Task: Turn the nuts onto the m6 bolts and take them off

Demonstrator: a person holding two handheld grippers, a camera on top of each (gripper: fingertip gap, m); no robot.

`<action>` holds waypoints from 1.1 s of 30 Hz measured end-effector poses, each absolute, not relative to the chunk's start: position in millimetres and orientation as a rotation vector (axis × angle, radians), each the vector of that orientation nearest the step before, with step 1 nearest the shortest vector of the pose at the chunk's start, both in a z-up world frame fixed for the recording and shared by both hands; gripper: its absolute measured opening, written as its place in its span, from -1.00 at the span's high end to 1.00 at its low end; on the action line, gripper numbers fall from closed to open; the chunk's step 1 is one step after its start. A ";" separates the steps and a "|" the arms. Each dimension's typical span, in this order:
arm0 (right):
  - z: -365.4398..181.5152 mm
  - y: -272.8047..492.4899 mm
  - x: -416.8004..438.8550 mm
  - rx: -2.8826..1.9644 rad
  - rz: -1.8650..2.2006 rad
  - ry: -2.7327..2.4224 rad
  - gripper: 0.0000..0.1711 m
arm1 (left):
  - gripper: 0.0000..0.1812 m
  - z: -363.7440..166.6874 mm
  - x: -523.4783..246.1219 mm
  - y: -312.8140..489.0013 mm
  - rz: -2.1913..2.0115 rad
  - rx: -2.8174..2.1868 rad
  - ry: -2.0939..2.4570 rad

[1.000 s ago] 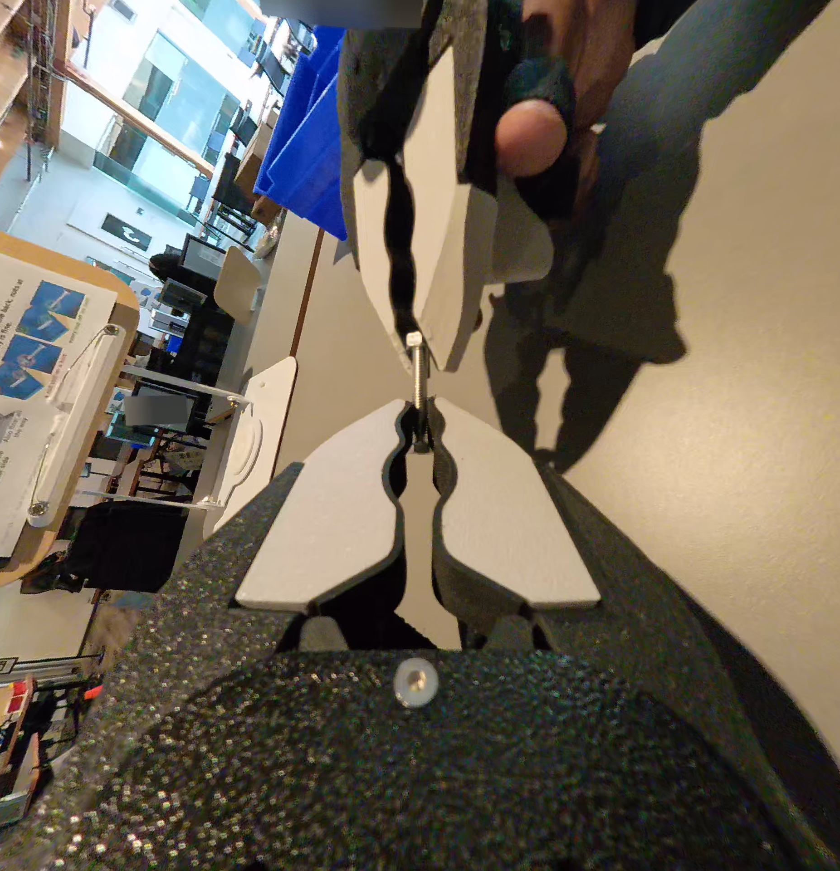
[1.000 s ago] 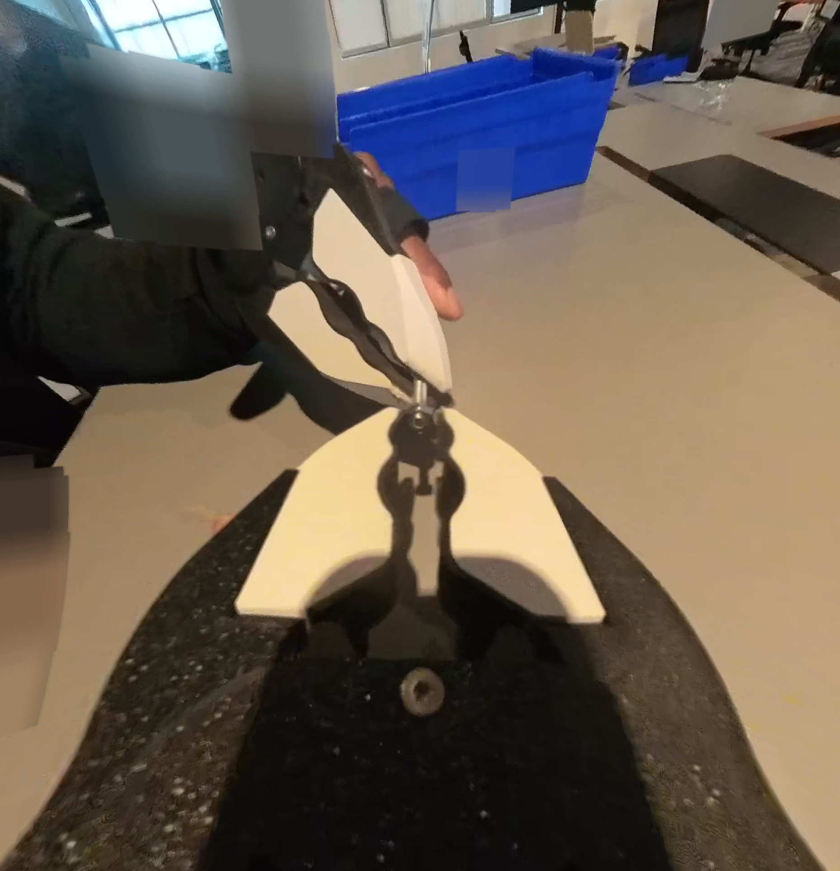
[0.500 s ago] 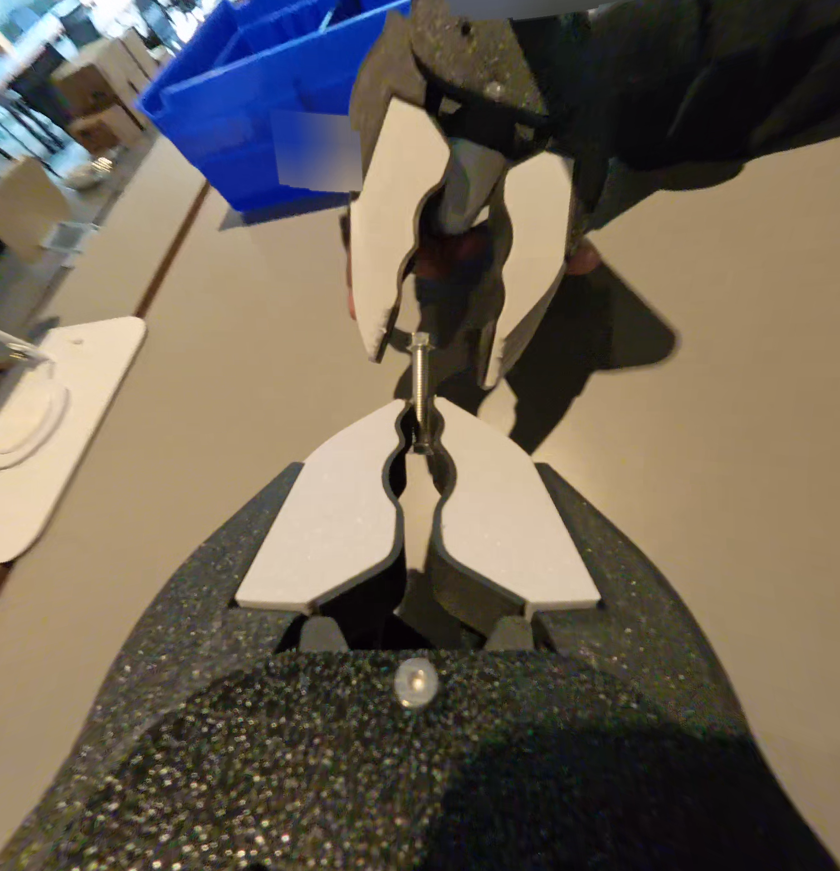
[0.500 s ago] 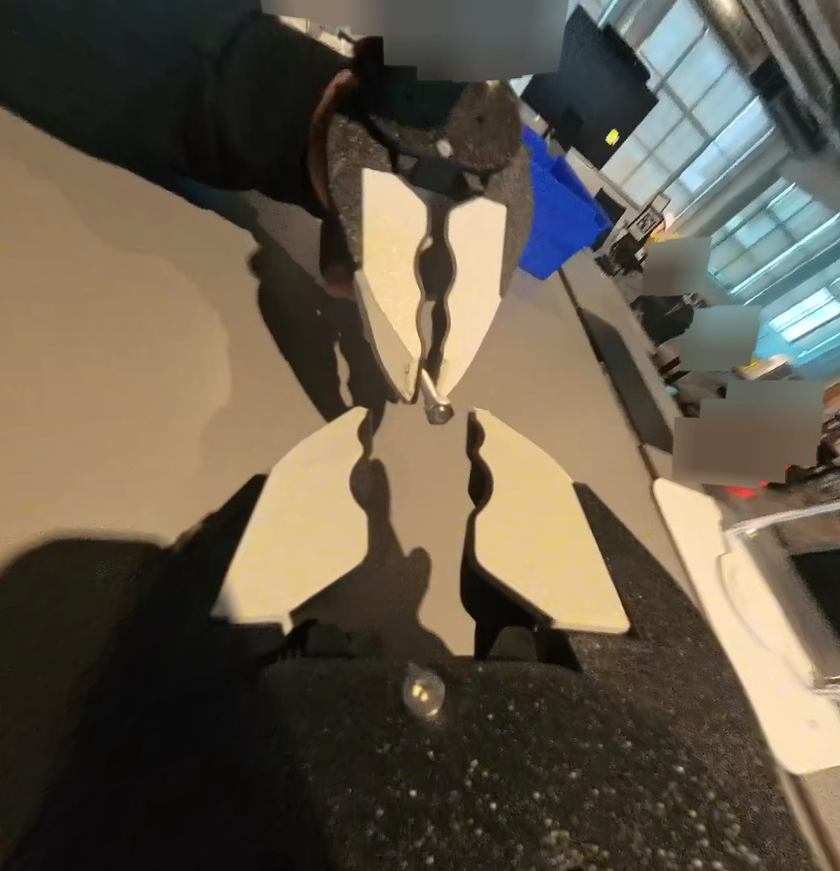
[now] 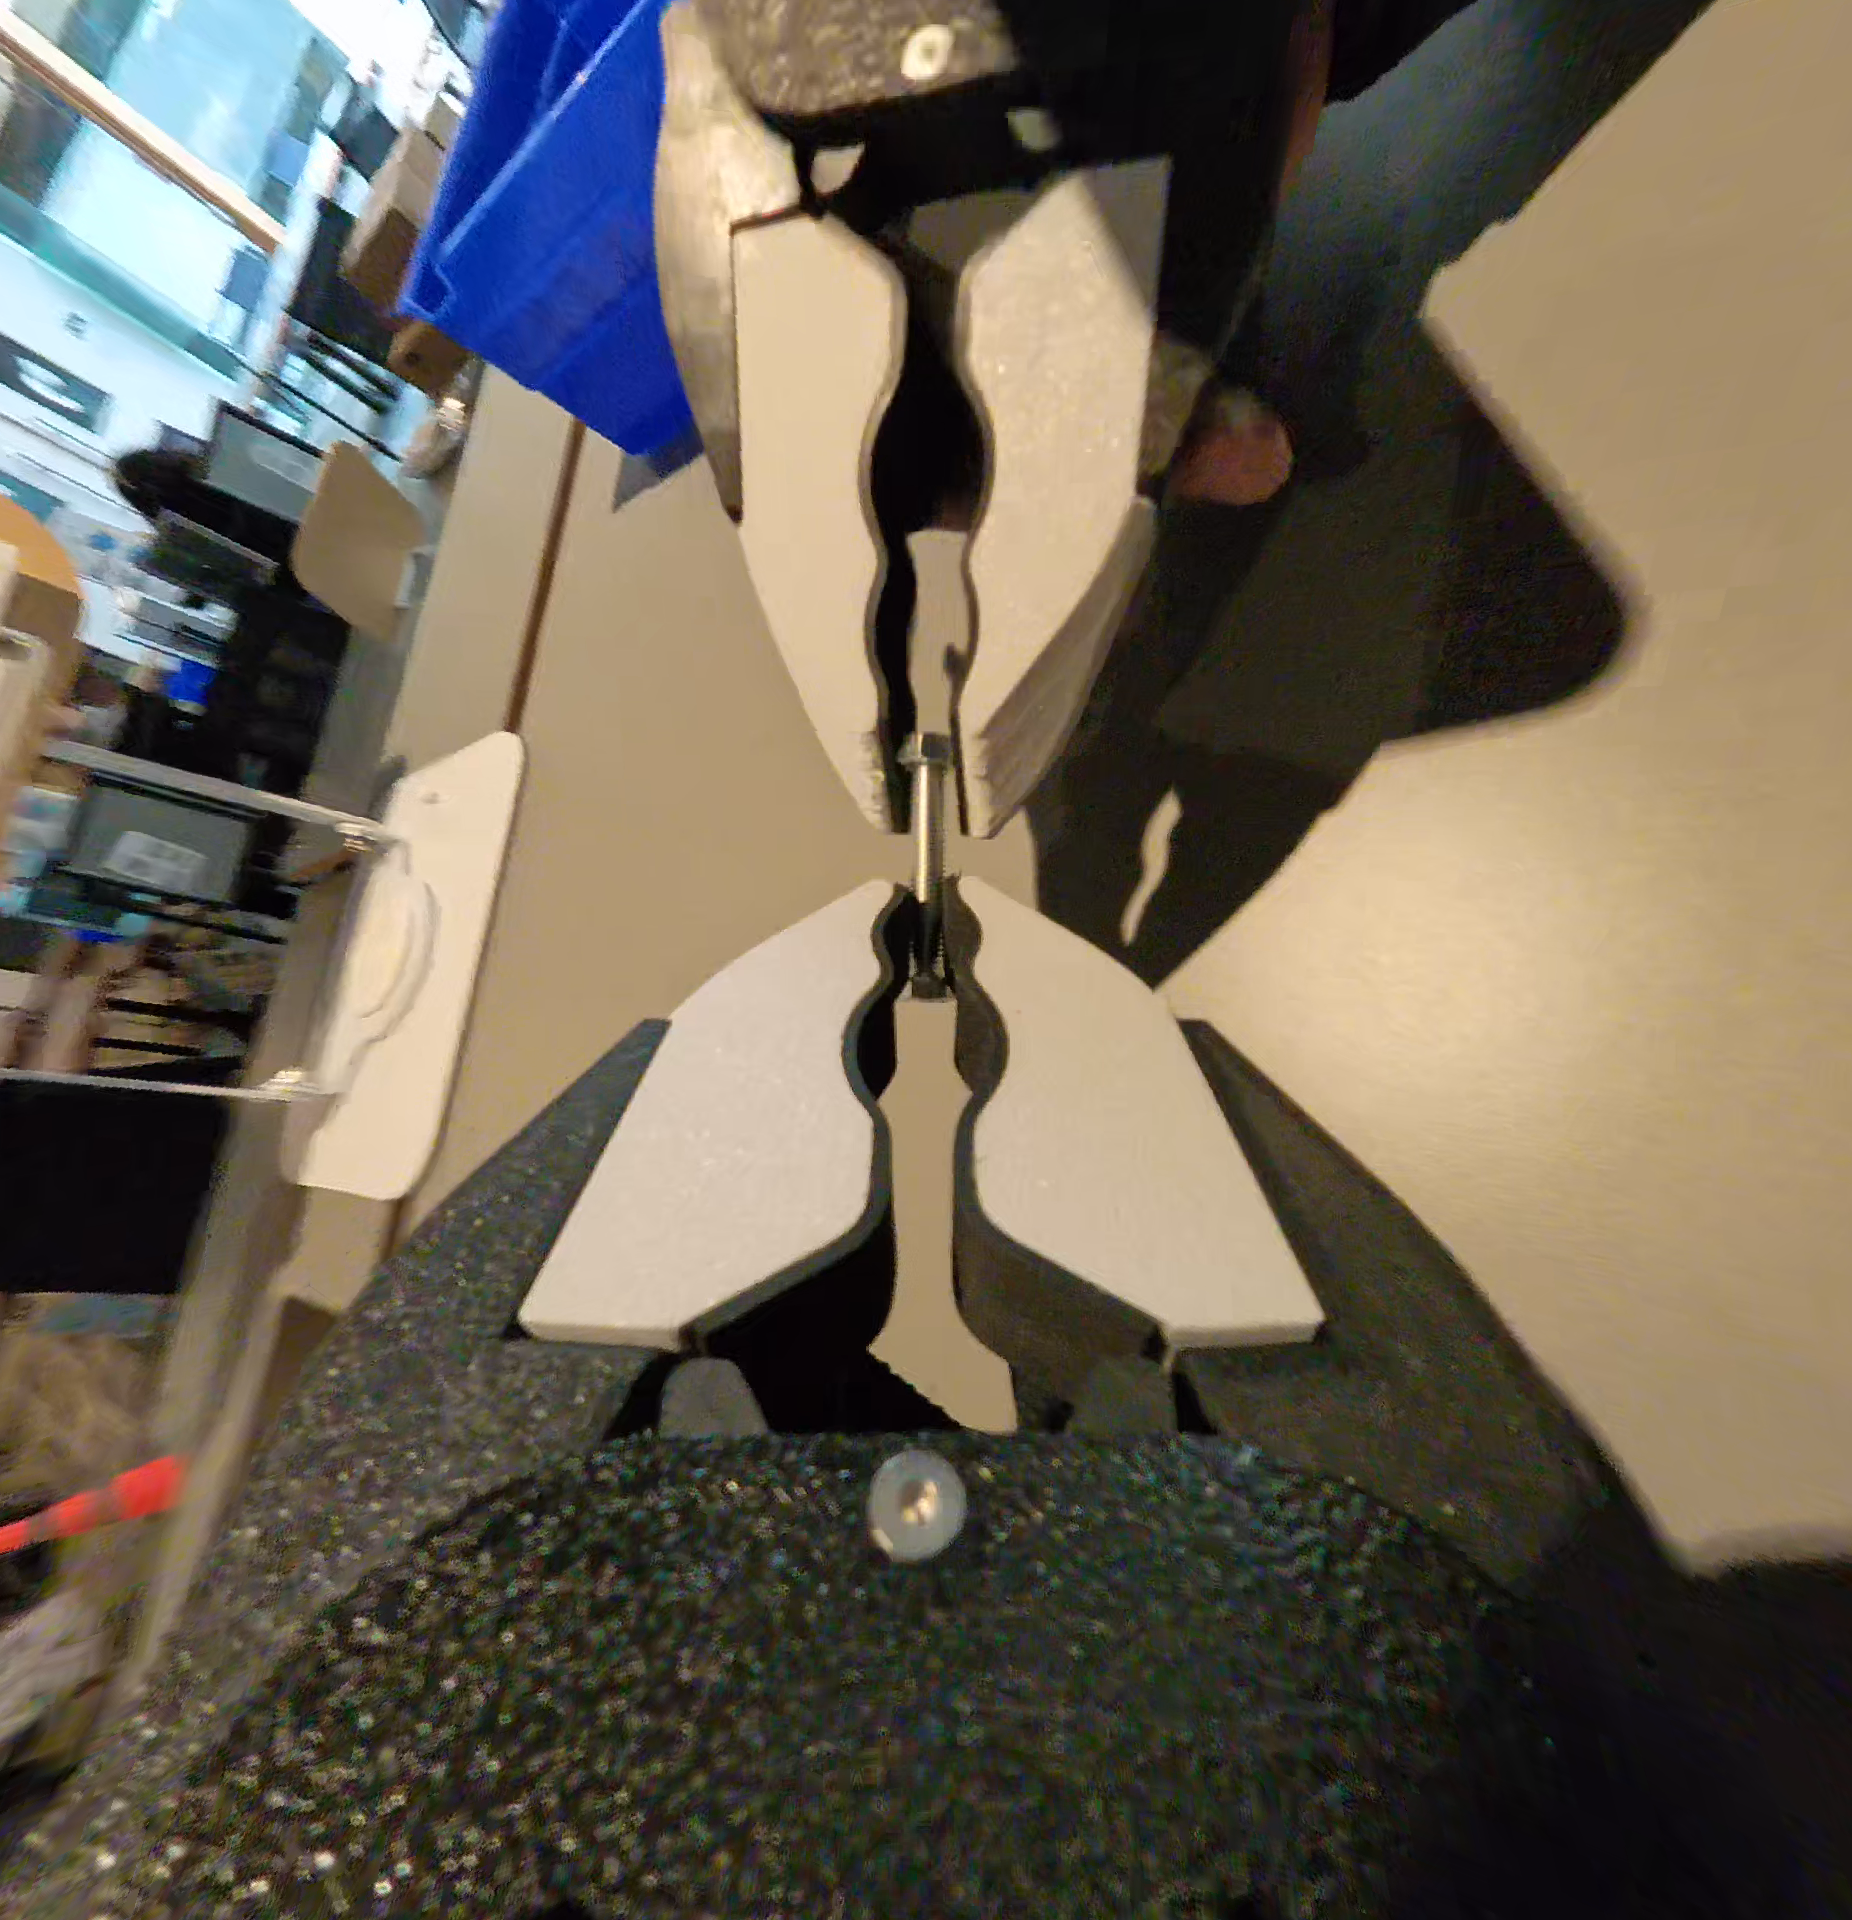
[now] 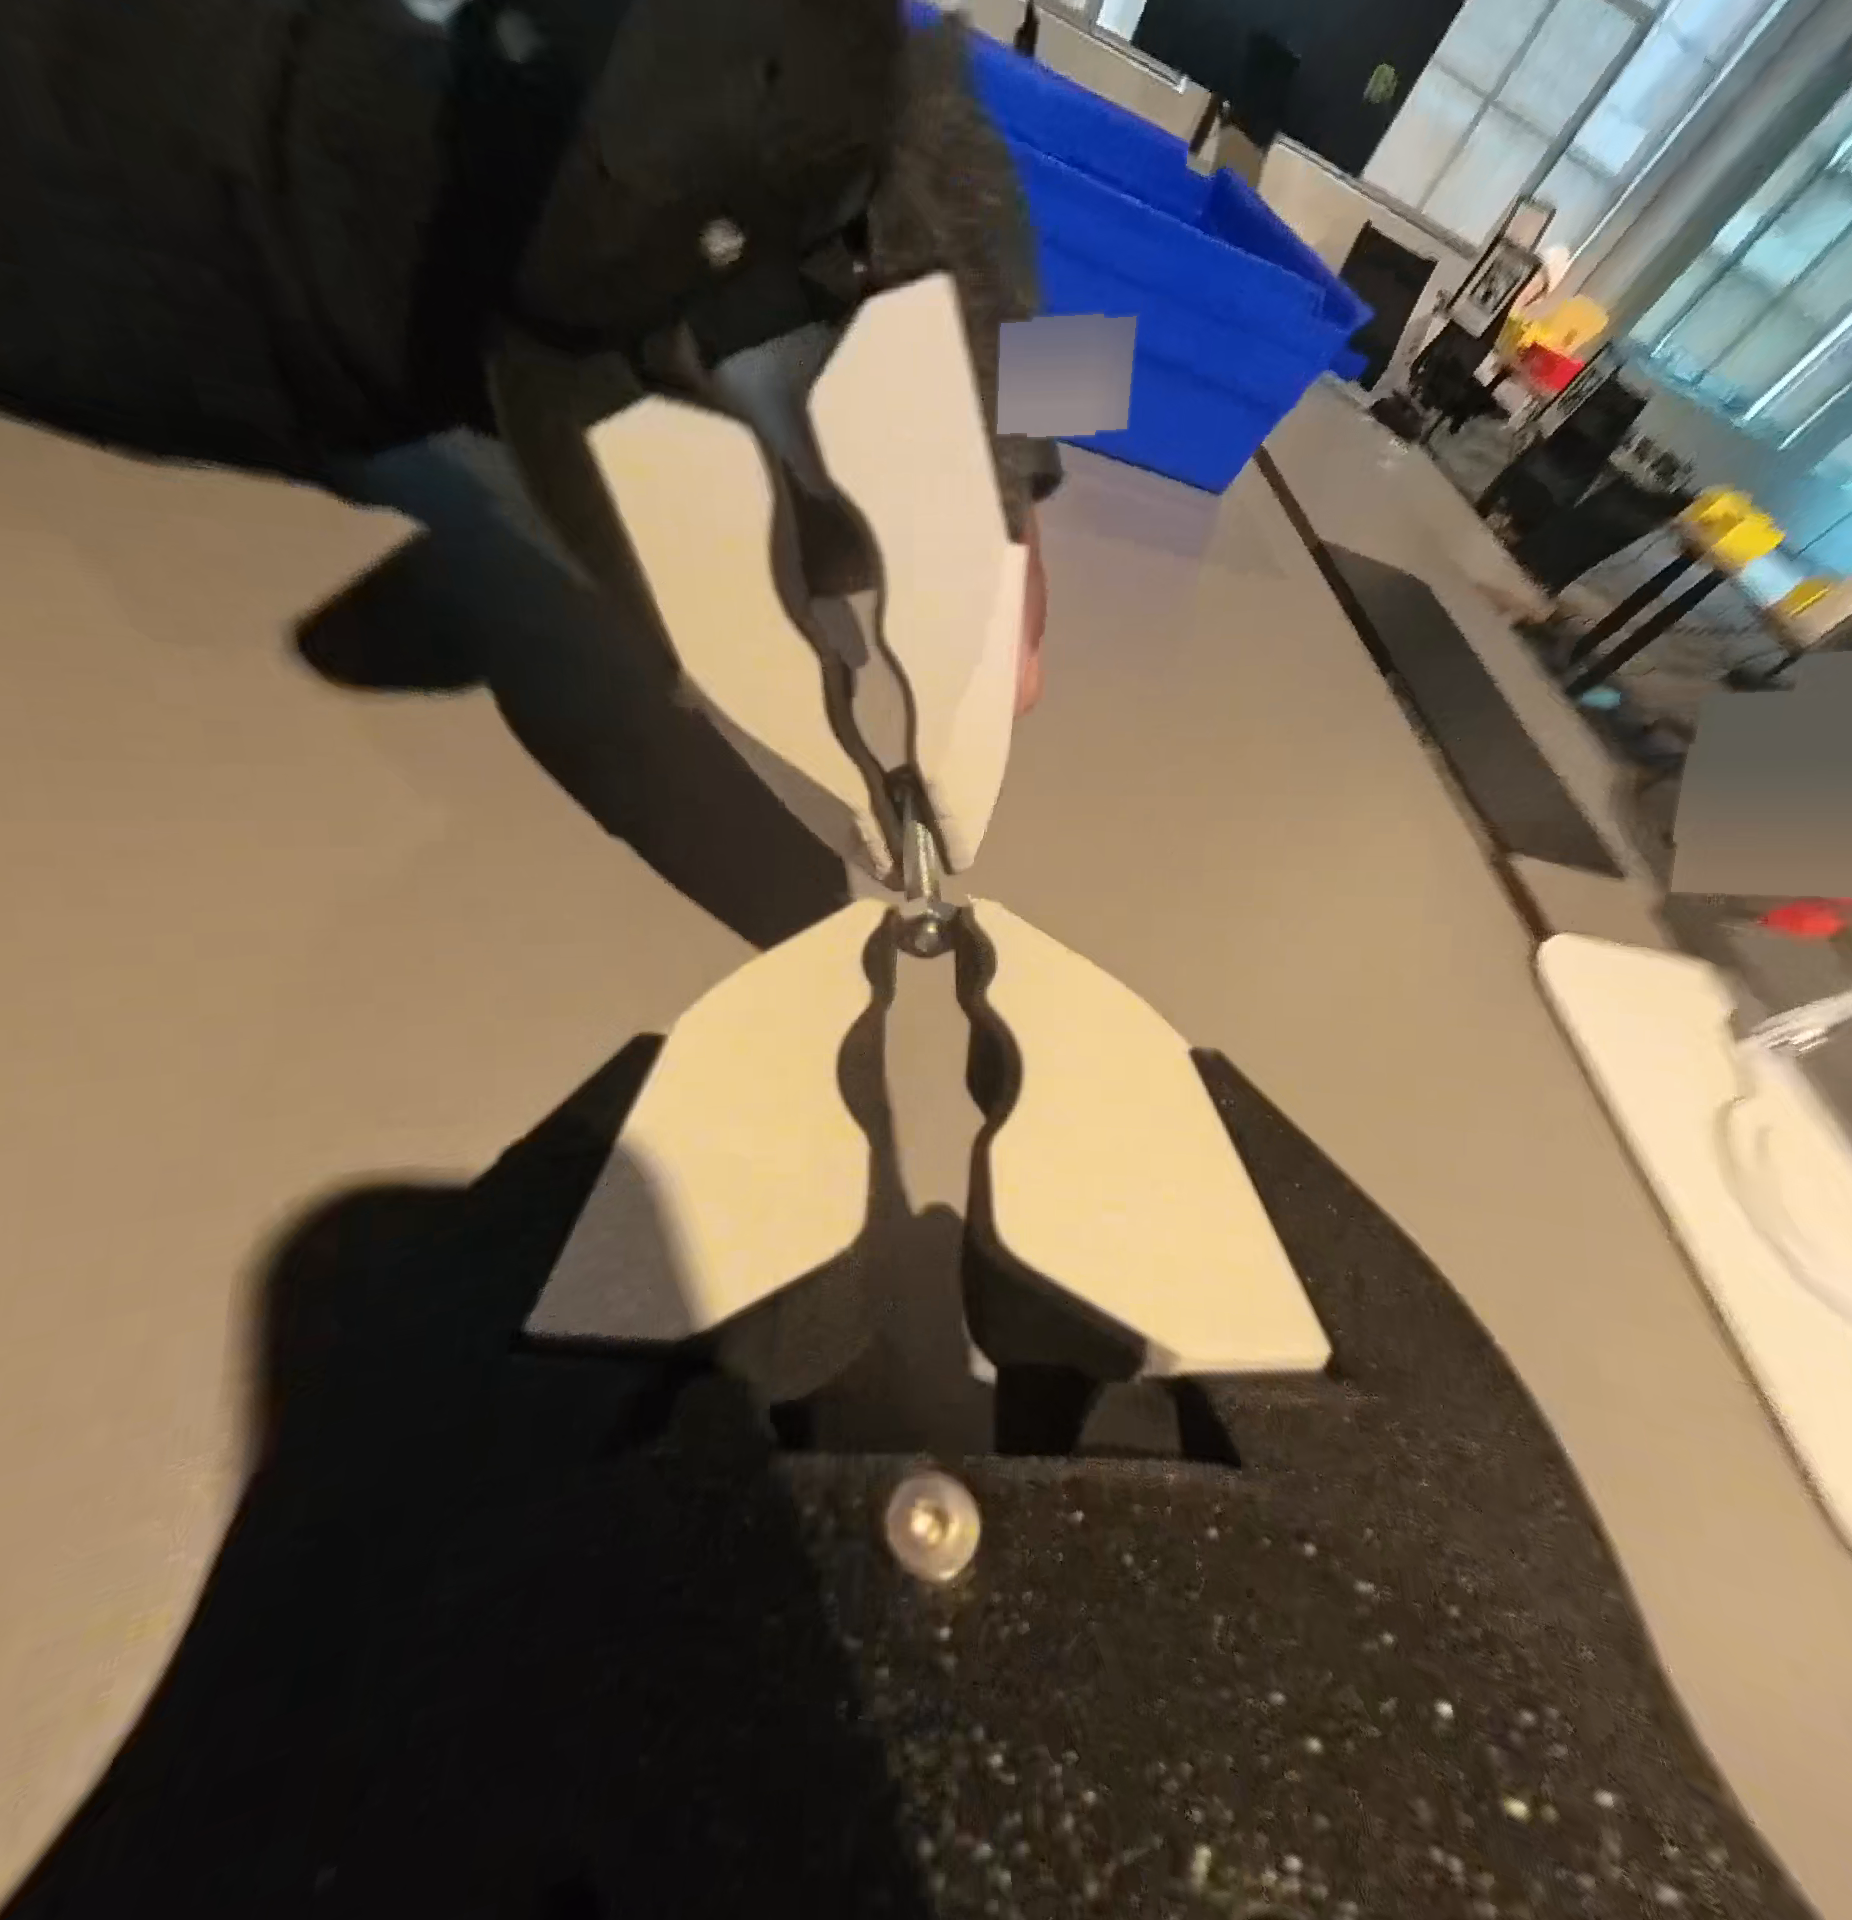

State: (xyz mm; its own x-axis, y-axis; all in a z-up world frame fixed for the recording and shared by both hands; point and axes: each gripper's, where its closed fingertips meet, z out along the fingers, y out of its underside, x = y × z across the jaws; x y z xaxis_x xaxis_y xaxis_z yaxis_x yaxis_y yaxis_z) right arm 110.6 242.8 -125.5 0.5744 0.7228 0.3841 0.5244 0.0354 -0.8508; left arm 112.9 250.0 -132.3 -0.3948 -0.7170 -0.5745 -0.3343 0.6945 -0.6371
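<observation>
beige table (image 5: 1524, 935), blue bins (image 6: 1161, 312) on it, white plate (image 5: 423, 935) at edge

Open-plan lab or workshop space indicated. Long beige worktop (image 6: 1265, 831) seen, with further worktops lined up beyond. Blue plastic bins (image 6: 1140, 281) stacked at far end. Large glazed walls (image 6: 1753, 239) and upper-level glass balustrade (image 5: 91, 197) visible. Dark equipment racks and monitors (image 5: 163, 842) grouped in background. White moulded plate (image 6: 1680, 1132) laid at worktop edge.
</observation>
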 end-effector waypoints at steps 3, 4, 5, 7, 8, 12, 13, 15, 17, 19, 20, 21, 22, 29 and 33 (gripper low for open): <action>-127.5 239.5 109.9 -1.429 -0.112 -1.264 0.88 | 0.94 -137.5 108.2 240.4 -0.755 -0.959 2.049; -126.4 239.5 110.3 -1.350 -0.228 -1.309 0.88 | 0.94 -137.7 107.3 238.2 -0.827 -1.008 2.050; -124.5 240.1 111.0 -1.292 -0.316 -1.328 0.88 | 0.94 -136.9 107.1 237.5 -0.885 -1.042 2.040; -122.5 240.8 112.2 -1.297 -0.320 -1.305 0.79 | 0.94 -133.4 108.8 241.7 -0.917 -1.047 1.994; -122.0 240.9 112.4 -1.345 -0.245 -1.265 0.70 | 0.94 -131.7 109.5 245.2 -0.896 -1.027 1.975; -118.0 243.4 115.6 -1.552 0.150 -1.032 0.56 | 0.94 -127.0 113.5 258.0 -0.711 -0.926 1.920; -118.6 243.7 116.0 -1.591 0.232 -0.989 0.55 | 0.94 -126.8 114.0 258.6 -0.663 -0.890 1.919; -119.8 244.4 115.5 -1.641 0.347 -0.929 0.55 | 0.94 -127.4 115.1 258.5 -0.575 -0.821 1.923; -122.4 246.2 114.7 -1.678 0.388 -0.900 0.56 | 0.94 -127.6 116.1 255.9 -0.525 -0.769 1.928; -124.6 245.7 113.0 -1.677 0.361 -0.929 0.71 | 0.94 -128.7 116.2 251.8 -0.525 -0.746 1.944; -125.2 244.3 111.7 -1.654 0.324 -0.964 0.85 | 0.94 -130.3 116.0 251.7 -0.522 -0.751 1.952; -126.5 243.4 111.0 -1.624 0.263 -1.006 0.88 | 0.94 -132.1 115.3 250.9 -0.532 -0.756 1.965; -128.4 242.5 110.8 -1.584 0.180 -1.064 0.88 | 0.94 -134.5 114.0 248.6 -0.570 -0.777 1.985; -131.8 240.5 110.5 -1.240 -0.392 -1.351 0.82 | 0.94 -141.5 108.3 240.2 -0.893 -0.977 2.021; -124.5 241.9 112.7 -1.448 -0.031 -1.143 0.56 | 0.94 -130.7 112.7 252.8 -0.737 -0.885 1.942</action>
State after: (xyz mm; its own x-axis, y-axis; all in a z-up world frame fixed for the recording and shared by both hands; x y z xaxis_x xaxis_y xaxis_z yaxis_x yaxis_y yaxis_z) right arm 112.7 241.9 -124.5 0.5121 0.6014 0.6133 0.6342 0.2168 -0.7422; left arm 112.7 252.8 -130.7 -0.3830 -0.8033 -0.4561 -0.2985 0.5749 -0.7619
